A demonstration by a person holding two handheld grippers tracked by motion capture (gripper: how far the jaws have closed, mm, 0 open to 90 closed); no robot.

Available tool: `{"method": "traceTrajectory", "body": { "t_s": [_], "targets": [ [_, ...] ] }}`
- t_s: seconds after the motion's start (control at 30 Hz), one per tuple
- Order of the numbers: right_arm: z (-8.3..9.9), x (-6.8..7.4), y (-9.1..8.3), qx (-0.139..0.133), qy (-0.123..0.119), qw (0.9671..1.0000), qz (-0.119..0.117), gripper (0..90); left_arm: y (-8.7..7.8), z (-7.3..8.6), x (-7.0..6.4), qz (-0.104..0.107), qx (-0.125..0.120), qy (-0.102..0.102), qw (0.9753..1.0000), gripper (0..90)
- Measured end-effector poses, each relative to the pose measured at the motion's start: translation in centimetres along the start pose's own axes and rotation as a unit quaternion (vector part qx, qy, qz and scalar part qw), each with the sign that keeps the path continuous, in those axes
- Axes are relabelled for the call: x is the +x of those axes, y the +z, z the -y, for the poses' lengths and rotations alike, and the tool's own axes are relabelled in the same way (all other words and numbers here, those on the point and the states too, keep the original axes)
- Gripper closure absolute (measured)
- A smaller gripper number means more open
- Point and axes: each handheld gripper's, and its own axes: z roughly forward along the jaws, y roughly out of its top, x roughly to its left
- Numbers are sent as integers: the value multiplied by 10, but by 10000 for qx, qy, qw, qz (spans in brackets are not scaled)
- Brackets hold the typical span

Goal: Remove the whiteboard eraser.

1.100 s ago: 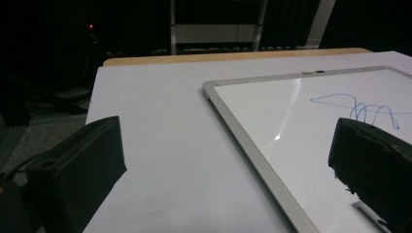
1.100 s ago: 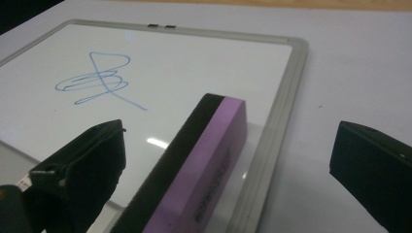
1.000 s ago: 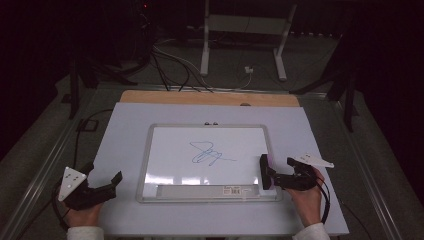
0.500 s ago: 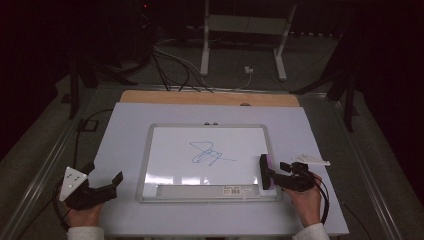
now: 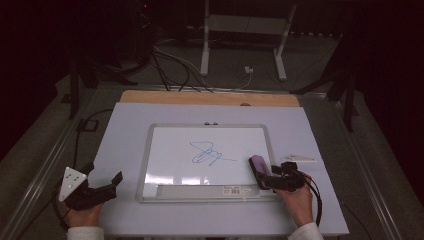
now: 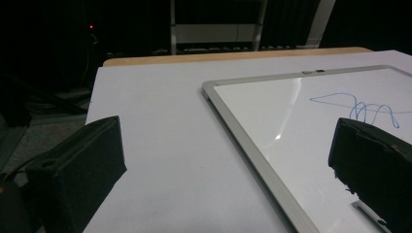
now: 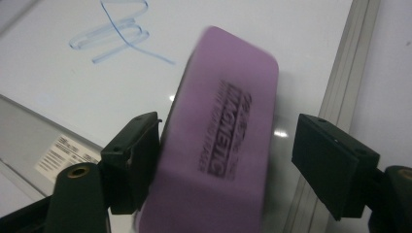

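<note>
One purple eraser (image 7: 221,141) now tilts between the right gripper (image 5: 272,179)'s parted jaws, apparently unclamped, at the whiteboard (image 5: 172,150)'s near right corner; erasing looks imminent. The left gripper (image 5: 107,186) waits wide open, empty.

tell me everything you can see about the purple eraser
The purple eraser is a rounded block with dark print reading MAGNETIC. It sits tilted between the right gripper jaws: the left one touches its side, the right one stands clear. It is over the whiteboard at its lower right corner.
</note>
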Motion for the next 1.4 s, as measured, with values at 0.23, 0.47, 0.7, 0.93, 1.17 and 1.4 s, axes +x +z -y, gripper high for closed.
{"method": "traceTrajectory", "body": {
  "t_s": [0.23,0.47,0.7,0.93,1.17,1.4],
  "targets": [
    [0,1,0,43,86,9999,-67,392,0,0,-1,1,-1,3,10000,7],
    [-1,1,-1,32,204,9998,25,405,1,0,0,-5,5,2,10000,7],
    [-5,4,-7,-165,152,9997,54,407,1,0,-1,-13,20,2,10000,7],
    [-12,3,-15,-387,169,9991,52,408,1,1,-1,-13,33,15,10000,7],
    [-21,5,-20,-526,134,9985,37,408,2,1,-2,-3,33,67,10000,7],
    [-31,8,-20,-617,76,9981,44,408,3,2,-2,0,29,70,10000,7]
  ]
}}
